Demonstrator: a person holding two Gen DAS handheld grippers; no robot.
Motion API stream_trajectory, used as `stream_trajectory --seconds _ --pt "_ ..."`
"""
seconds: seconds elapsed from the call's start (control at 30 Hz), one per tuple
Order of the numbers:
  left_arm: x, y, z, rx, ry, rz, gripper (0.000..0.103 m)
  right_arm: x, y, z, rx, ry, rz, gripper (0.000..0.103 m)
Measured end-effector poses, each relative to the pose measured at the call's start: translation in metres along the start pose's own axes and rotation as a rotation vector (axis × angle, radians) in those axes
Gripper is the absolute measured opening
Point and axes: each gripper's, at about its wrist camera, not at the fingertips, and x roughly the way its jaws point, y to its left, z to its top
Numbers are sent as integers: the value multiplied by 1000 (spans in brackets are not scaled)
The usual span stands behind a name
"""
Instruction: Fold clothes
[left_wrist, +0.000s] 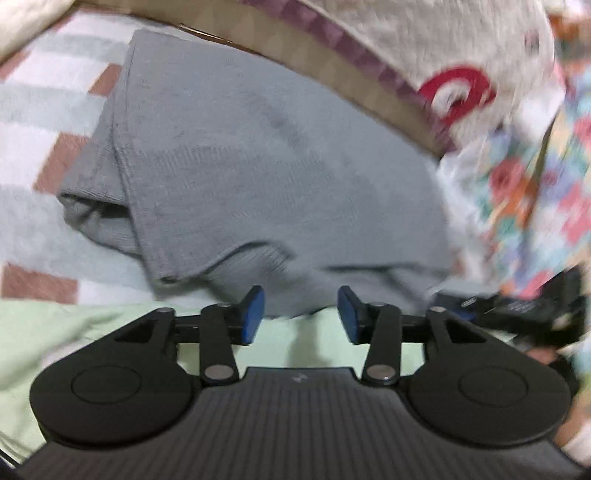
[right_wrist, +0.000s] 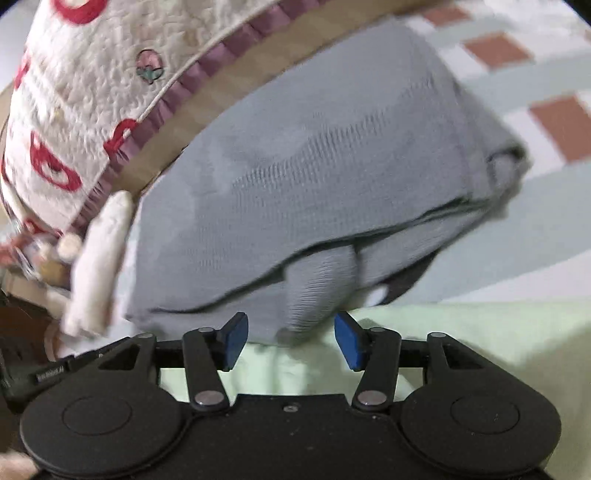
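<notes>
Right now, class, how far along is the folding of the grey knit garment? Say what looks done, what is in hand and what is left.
Done: the grey knit garment lies doubled over in layers on the checked blanket. In hand: nothing; the left gripper and right gripper stand open at its near edge, the pads not on cloth. Left: the near edge bunches unevenly, so tidying or another fold probably remains.

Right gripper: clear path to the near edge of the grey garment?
Probably yes. The right gripper is open, the grey garment hem lies just ahead of its fingertips, nothing between them.
</notes>
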Motion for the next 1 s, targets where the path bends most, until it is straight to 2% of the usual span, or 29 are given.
stream_trajectory --seconds 0.07,0.13,0.23,0.27,0.3,0.33,0.37,0.4,0.47,0.5,0.57,0.6,0.63,0.7,0.83,0.87,0.9,0.97,1.0 --pt "4 4 6 -93 5 -52 57 14 1 3 62 31 8 58" --pt "16 2 11 -141 27 -43 62 23 -2 1 113 39 13 58" --pt "44 1 11 -165 61 85 65 25 -16 -10 205 -11 21 58" --pt "51 1 10 -155 64 126 64 22 -20 -14 223 -45 36 53" --pt "56 0 8 -116 38 159 62 23 -20 -16 208 -63 43 40" --pt "60 -1 6 -68 1 189 58 23 -20 -17 166 -65 46 13" --pt "64 -3 5 -19 -36 219 40 23 -17 -18 119 -83 45 12" --pt "67 -3 5 23 -49 242 31 21 -12 -16 76 -119 55 12" --pt "62 -6 6 46 -84 222 16 12 -2 -9 4 -201 105 12" --pt "54 -10 5 60 -130 199 16 5 3 -6 -27 -244 132 12" --pt "34 -28 2 170 -262 184 15 -8 10 -8 -110 -352 186 12" --pt "30 -33 -2 219 -292 200 15 -11 10 -12 -168 -386 174 12" --pt "28 -37 -6 264 -306 225 15 -4 10 -15 -229 -371 124 10" --pt "39 -32 -6 262 -207 244 15 18 9 -22 -323 -284 25 11" --pt "61 -11 2 157 43 274 19 29 5 -25 -311 -196 -47 18" --pt "61 -8 0 150 72 277 21 27 6 -24 -306 -190 -66 32" --pt "58 -8 -1 153 78 270 23 26 7 -22 -301 -184 -84 36" --pt "38 -6 -3 152 60 244 45 18 5 -23 -282 -162 -95 45" --pt "27 -5 -4 151 49 230 47 13 3 -23 -272 -150 -97 48"
